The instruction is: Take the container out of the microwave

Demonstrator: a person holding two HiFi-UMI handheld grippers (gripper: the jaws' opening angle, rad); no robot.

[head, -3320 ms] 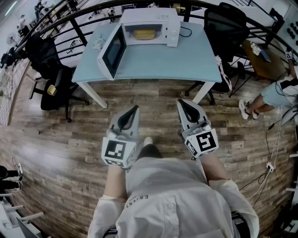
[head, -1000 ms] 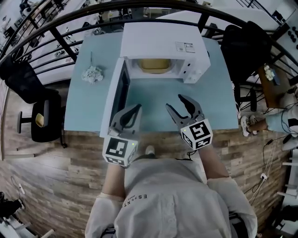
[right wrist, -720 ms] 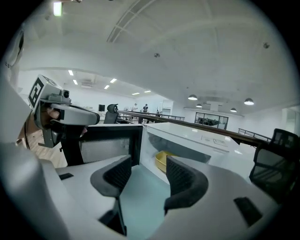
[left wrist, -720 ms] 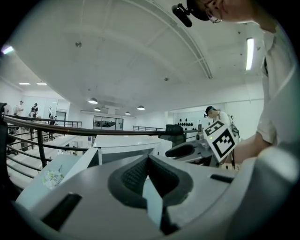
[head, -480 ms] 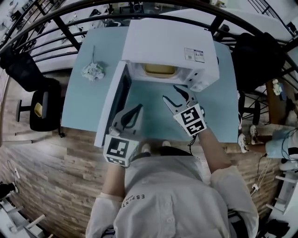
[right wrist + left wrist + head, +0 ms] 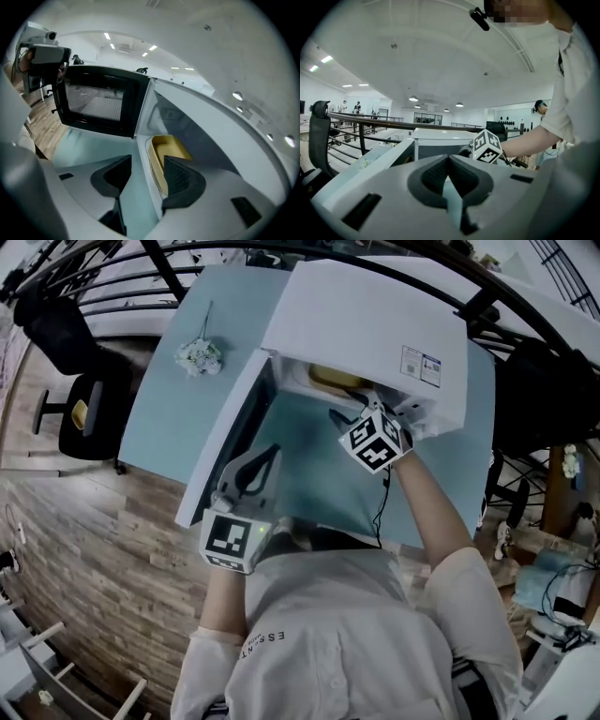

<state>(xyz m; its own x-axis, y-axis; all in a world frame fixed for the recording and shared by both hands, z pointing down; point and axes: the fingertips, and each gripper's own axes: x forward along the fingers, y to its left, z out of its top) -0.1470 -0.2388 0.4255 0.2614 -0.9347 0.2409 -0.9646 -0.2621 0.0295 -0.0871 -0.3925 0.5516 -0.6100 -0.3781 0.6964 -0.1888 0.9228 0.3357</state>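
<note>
The white microwave stands on the light-blue table with its door swung open to the left. Inside sits a yellow container. My right gripper reaches into the microwave's opening. In the right gripper view it is open, with the container's near wall between the jaws and nothing pinched. My left gripper hangs low beside the open door, jaws together and empty; the left gripper view shows its pads meeting, with the microwave ahead.
A small white bunch lies on the table left of the microwave. A black chair stands at the table's left end. Black railing runs behind the table. The dark-windowed door stands left of the right gripper.
The person has walked up to the table. My right gripper has gone forward from above the table into the microwave's opening. My left gripper stays shut beside the door.
</note>
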